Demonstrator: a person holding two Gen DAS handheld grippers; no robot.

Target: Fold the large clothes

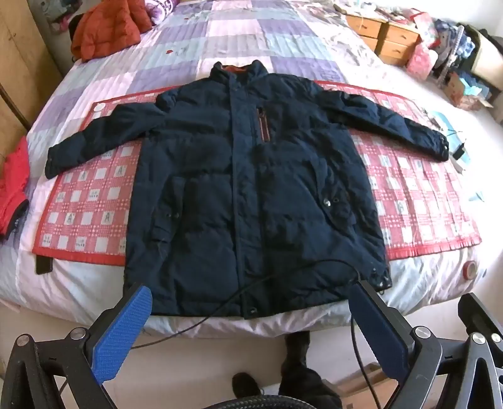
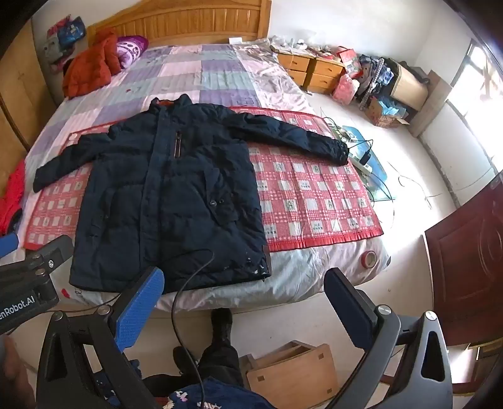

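Jacket [image 1: 251, 188], one navy padded one, lies face up and zipped on the red checked mat [image 1: 91, 217] across the bed [image 1: 220, 41], both sleeves spread wide, hem at the near edge, I judge so I can reach it for the first fold. I have my left gripper [image 1: 248, 333] and right gripper [image 2: 248, 314] hanging above the foot of the bed, jaws apart and empty. One black cable [image 1: 276, 273] trails over the hem. Around it I count one orange coat [image 1: 107, 28] by the headboard, one red garment [image 1: 14, 192] at the left edge, one tape roll [image 2: 368, 258]
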